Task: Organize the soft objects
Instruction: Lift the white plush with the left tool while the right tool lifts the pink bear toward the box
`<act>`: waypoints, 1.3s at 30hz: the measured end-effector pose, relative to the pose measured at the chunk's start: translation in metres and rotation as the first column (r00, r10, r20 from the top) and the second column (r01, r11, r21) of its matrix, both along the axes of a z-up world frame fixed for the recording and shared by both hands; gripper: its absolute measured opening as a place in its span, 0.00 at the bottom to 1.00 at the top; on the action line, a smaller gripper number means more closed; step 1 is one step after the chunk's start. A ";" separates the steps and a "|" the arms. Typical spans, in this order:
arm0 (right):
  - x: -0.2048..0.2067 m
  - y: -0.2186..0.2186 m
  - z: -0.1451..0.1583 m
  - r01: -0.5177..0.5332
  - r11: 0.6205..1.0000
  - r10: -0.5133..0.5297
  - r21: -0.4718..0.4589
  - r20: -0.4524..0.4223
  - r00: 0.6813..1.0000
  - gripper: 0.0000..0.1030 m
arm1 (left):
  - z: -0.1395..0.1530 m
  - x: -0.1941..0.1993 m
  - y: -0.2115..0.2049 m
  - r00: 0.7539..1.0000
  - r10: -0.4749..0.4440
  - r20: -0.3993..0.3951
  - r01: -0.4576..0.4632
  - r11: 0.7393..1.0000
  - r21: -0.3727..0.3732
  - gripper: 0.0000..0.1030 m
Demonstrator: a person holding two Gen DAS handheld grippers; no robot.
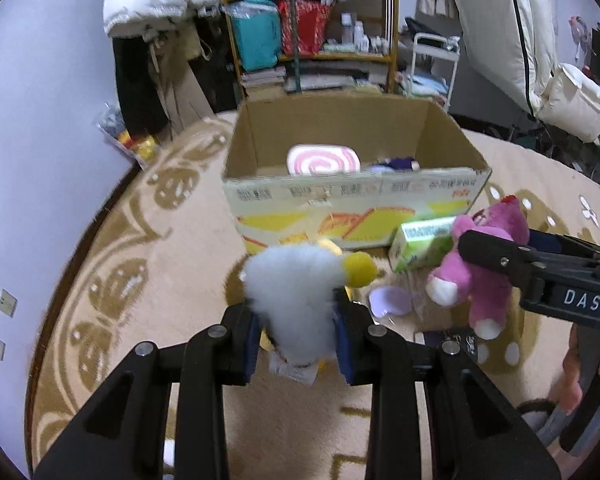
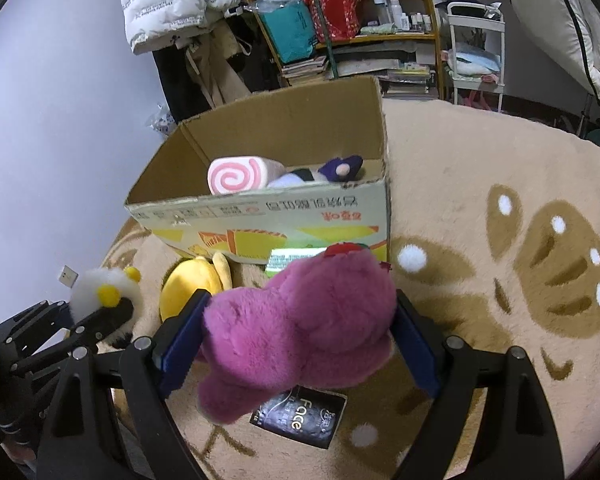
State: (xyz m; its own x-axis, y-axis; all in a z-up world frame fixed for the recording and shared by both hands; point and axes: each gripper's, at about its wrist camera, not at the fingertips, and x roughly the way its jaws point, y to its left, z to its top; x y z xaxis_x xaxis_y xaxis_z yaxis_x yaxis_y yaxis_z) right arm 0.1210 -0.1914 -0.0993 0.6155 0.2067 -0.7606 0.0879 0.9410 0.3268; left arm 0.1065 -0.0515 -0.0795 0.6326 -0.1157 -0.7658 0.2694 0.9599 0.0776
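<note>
Both hand-held grippers loaded, cardboard box ahead.
Left hand-held gripper clamps white fluffy toy, frame centre; right hand-held gripper grips pink plush bear, lower centre, above rug.

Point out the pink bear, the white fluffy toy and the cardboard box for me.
pink bear (image 2: 300, 320): right wrist view, its back.
white fluffy toy (image 1: 296, 292): left wrist view, its body.
cardboard box (image 1: 340, 194): left wrist view, near wall.
</note>
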 end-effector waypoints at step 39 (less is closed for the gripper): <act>0.048 -0.024 0.095 0.039 0.987 0.007 -0.153 0.294 0.956 0.89 | 0.092 0.065 -0.005 0.926 0.062 0.372 -0.029 0.995 -0.094 0.29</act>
